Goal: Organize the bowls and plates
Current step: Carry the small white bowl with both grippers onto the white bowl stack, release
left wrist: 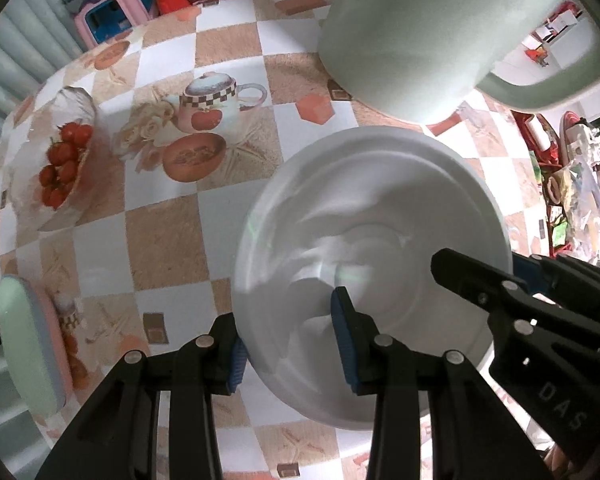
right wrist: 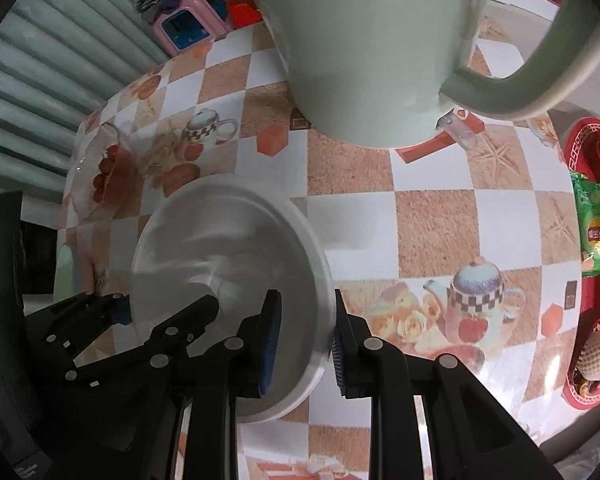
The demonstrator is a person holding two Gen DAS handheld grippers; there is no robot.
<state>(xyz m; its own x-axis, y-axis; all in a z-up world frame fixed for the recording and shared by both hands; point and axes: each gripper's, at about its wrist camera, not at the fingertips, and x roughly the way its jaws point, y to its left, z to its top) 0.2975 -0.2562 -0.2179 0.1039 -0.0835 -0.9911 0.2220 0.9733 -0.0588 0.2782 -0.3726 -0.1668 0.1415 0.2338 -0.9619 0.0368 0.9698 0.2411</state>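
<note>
A white bowl [left wrist: 380, 216] sits on the checkered tablecloth, also seen in the right wrist view [right wrist: 220, 240]. My left gripper [left wrist: 288, 344] straddles its near-left rim, one pad outside and one inside the bowl, jaws apart with a gap to the wall. My right gripper [right wrist: 304, 344] straddles the right rim the same way, and it shows in the left wrist view [left wrist: 480, 276]. The left gripper shows in the right wrist view [right wrist: 156, 316]. A stack of green, blue and pink plates [left wrist: 28, 344] stands at the left table edge.
A large pale green kettle [left wrist: 412, 32] with a handle stands just behind the bowl, also seen in the right wrist view [right wrist: 372, 48]. A red tray [right wrist: 592, 240] with snack packets lies at the right. A pink stool [left wrist: 112, 8] stands beyond the table's far edge.
</note>
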